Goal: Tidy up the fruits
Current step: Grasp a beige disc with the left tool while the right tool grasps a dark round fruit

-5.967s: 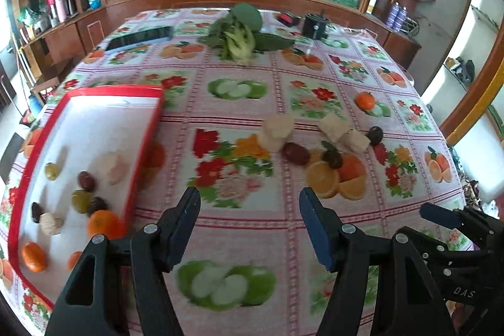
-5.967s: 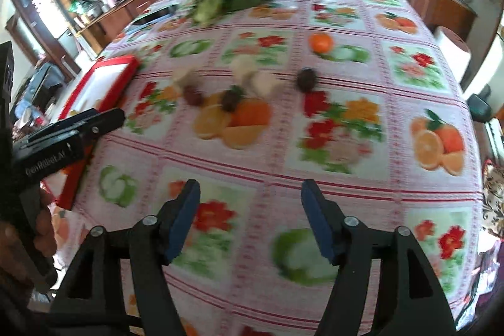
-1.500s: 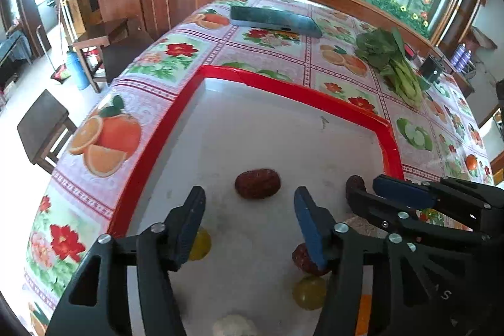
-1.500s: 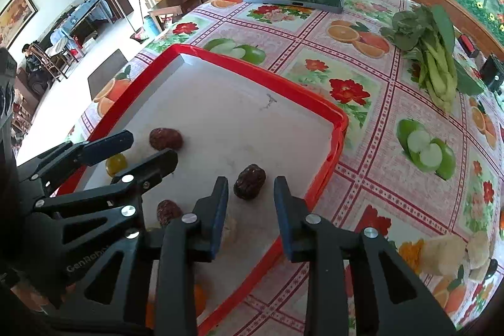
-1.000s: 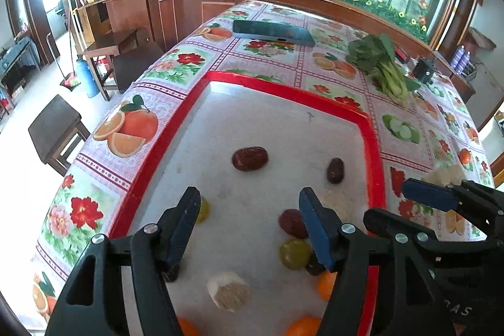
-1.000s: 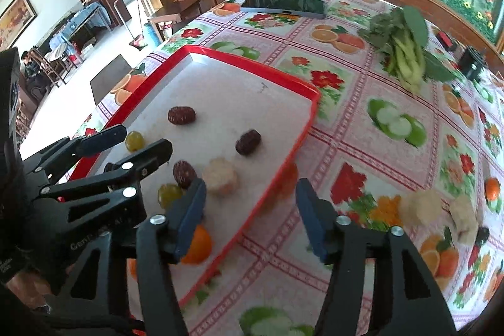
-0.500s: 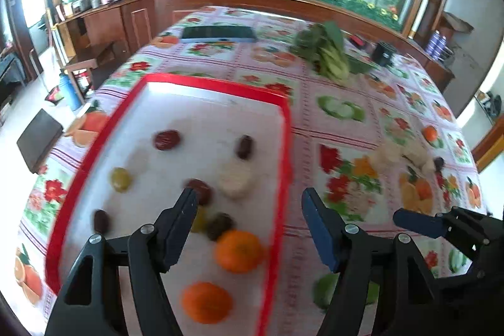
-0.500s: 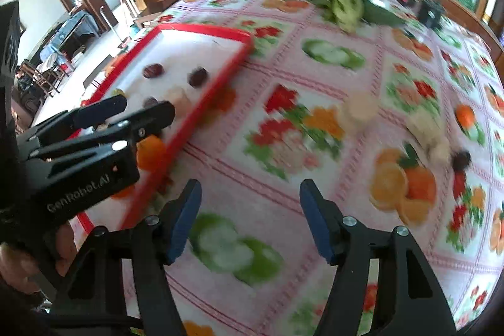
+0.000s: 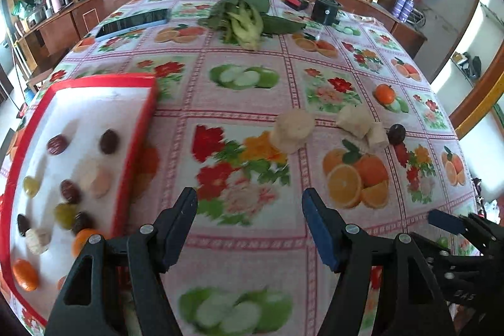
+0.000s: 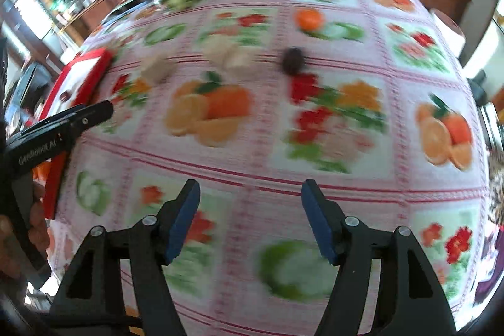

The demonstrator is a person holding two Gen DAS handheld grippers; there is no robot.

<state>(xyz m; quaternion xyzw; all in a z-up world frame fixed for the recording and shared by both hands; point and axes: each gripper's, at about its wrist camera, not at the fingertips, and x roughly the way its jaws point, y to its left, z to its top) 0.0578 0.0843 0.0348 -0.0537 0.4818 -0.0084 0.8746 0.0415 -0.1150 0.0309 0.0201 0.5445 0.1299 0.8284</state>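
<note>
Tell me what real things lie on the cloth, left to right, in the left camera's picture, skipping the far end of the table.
Red tray → round pale chunk → pale pieces → dark fruit. The orange sits farther back, between the pale pieces and the dark fruit in left-right terms.

Off the tray (image 9: 143,81), toward 2 o'clock: three pale chunks (image 9: 293,129), one dark date (image 9: 396,133), one orange (image 9: 385,93).

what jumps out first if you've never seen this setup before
The red tray at the left, scattered with small dark, green and orange fruits, stands out against the busy fruit-print tablecloth. Pale chunks and a dark fruit lie loose mid-table, leafy greens behind. Both grippers hang above the cloth, jaws wide and empty.
</note>
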